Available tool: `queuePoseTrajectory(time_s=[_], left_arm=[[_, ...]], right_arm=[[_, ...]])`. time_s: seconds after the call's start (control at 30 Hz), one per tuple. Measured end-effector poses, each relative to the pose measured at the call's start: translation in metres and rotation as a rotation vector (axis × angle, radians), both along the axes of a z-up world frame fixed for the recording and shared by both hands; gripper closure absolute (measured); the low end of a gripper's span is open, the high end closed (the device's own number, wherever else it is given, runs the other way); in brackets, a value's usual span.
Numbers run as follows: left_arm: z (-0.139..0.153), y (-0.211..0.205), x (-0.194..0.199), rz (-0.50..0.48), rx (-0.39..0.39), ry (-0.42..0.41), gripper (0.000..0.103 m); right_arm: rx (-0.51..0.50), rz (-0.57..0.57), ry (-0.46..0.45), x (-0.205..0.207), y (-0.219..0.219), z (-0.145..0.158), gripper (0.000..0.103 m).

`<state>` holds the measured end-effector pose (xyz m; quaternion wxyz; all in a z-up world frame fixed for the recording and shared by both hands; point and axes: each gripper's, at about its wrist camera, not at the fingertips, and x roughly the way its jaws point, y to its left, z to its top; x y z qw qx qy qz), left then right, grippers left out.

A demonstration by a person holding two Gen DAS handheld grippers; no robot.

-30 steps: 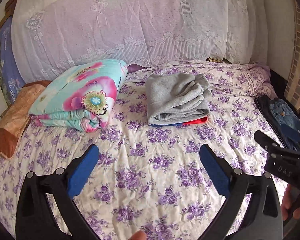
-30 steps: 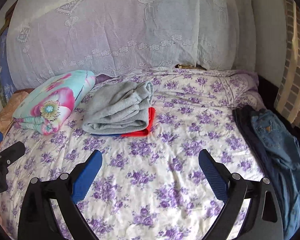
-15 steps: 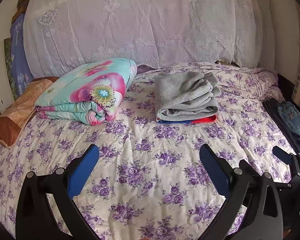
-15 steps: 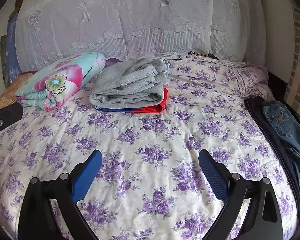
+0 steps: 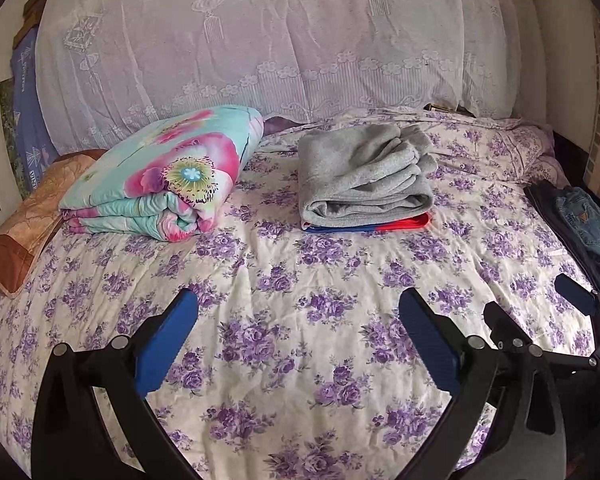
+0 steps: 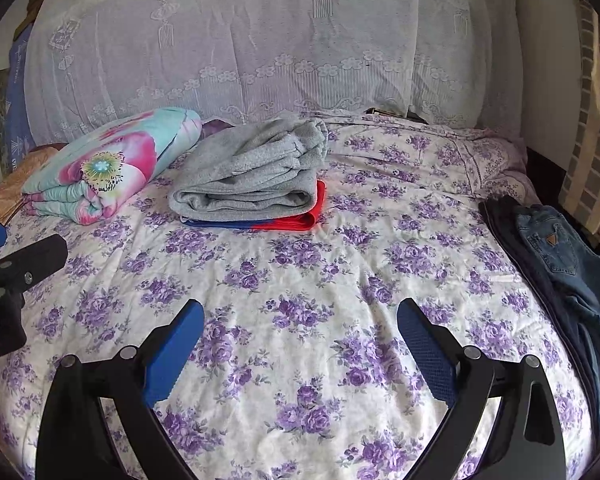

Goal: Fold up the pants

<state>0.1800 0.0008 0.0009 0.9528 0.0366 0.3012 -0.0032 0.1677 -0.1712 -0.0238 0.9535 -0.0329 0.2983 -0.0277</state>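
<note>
Both the left hand-held gripper [image 5: 298,344] and right hand-held gripper [image 6: 300,346] hover empty, jaws spread wide, over the floral bedsheet [image 6: 300,280]. Unfolded blue jeans [image 6: 556,248] lie at the bed's right edge; folded grey sweatpants [image 6: 252,176] sit mid-bed, beside a floral quilt [image 5: 168,176].

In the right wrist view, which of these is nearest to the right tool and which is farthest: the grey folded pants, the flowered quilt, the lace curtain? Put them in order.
From the right tool, which is open and empty:
1. Grey folded pants, ahead, slightly left, on a red and blue garment.
2. Flowered quilt, further left, a little behind.
3. Lace curtain, at the bed's far end.
</note>
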Motion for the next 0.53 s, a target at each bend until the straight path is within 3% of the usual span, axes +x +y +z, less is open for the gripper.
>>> queuePoseTrajectory(time_s=[0.53], left_arm=[[-0.0022, -0.0013, 0.0017, -0.008, -0.006, 0.016, 0.005]], right_arm=[[0.006, -0.002, -0.003, 0.0001, -0.0015, 0.0012, 0.005]])
